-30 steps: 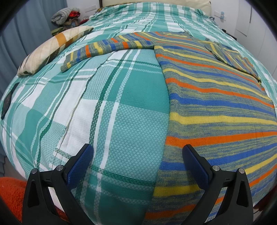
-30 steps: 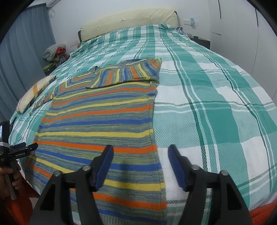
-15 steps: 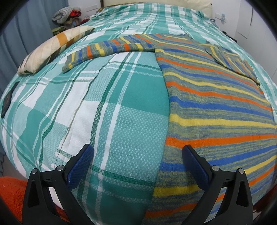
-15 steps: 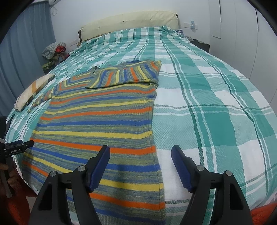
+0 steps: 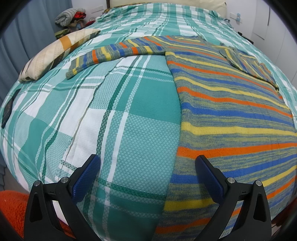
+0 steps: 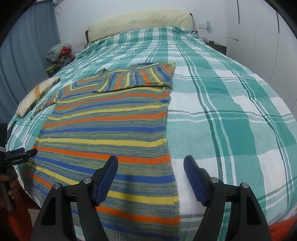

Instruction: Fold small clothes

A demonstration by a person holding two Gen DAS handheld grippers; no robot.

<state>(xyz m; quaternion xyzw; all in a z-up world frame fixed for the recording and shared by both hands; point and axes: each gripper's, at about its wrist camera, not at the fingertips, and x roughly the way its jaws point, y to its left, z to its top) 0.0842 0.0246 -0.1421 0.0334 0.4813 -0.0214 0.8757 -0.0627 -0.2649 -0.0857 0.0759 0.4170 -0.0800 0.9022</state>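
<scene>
Lying flat on the plaid-covered bed point(image 6: 232, 115), the striped sweater point(image 6: 111, 126) had one sleeve point(image 6: 137, 77) folded across its chest and the other sleeve point(image 5: 115, 52) stretched out toward a pillow point(image 5: 55, 53). Left tongs point(image 5: 146, 178) were released, straddling the sweater's side edge near the hem. Right tongs point(image 6: 150, 178) were likewise released, straddling the opposite side edge, holding nothing.

black gripper frames, blue ribbed fingers point(image 5: 208, 178), silver screws point(image 6: 214, 180)

Plaid bed point(image 6: 232, 115), white walls point(image 6: 115, 11), curtain point(image 6: 24, 61)
</scene>
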